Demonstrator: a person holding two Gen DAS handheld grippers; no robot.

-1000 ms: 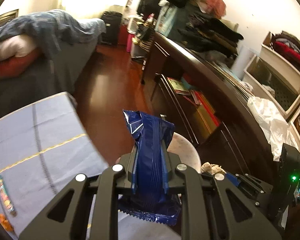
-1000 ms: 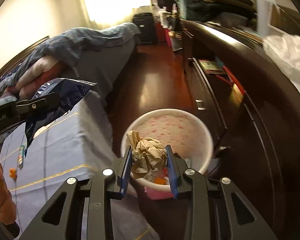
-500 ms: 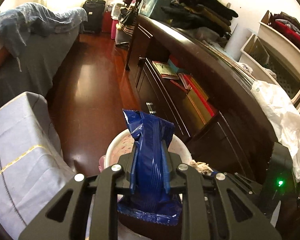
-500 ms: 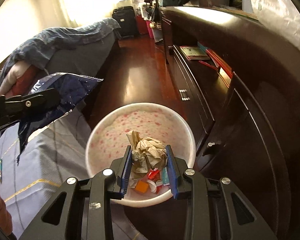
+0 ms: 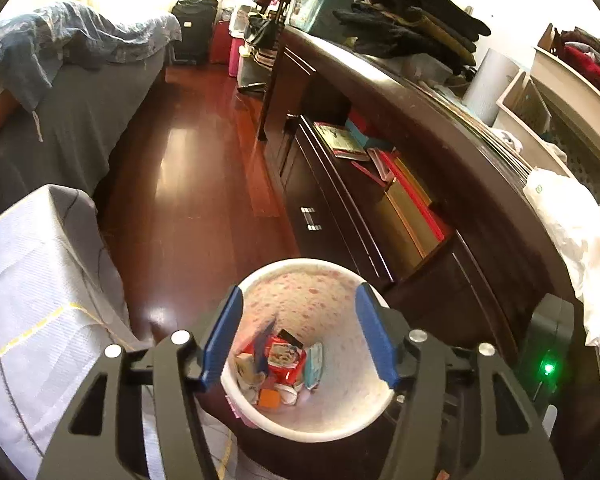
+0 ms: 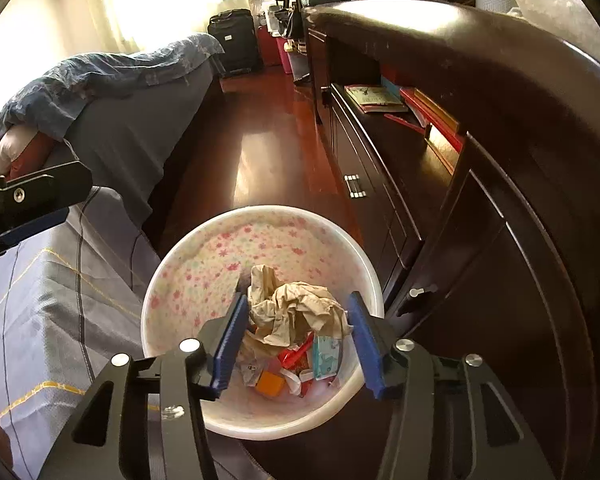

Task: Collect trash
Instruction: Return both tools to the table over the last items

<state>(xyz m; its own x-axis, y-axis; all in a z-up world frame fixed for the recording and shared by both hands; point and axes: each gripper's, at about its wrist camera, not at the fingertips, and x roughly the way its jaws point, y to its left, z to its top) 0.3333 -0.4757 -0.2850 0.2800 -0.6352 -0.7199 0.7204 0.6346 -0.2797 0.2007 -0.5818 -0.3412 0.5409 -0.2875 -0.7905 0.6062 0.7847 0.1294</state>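
Left wrist view: the left gripper (image 5: 297, 334) is held above a white waste bin (image 5: 342, 428) with a pink speckled inner wall. Its jaws are opening, and the blue pads (image 5: 221, 338) stand well apart with nothing pressed between them. A blue wrapper (image 5: 263, 345), blurred, is seen inside the bin, clear of both pads and above the mixed litter (image 5: 277, 372) on the bin floor. Whether the wrapper is touching that litter cannot be told.

Right wrist view: the right gripper (image 6: 295, 340) is positioned over the same bin, whose rim is seen at (image 6: 155, 280). Its jaws are opening. A crumpled ball of tan paper (image 6: 295, 308) lies between the pads. The left pad (image 6: 231, 344) is just beside the paper; the right pad is apart from it, so no grip is applied. The paper sits on top of the red, orange and pale blue scraps (image 6: 295, 368) in the bin. One finger of the left gripper is visible at the left edge of this view, at (image 6: 31, 196).

The bin stands on a dark wooden floor (image 5: 187, 184), between a dark dresser (image 5: 440, 184) and a grey-blue checked cloth surface (image 5: 31, 300). A bed with a blue cover (image 5: 79, 36) lies beyond.
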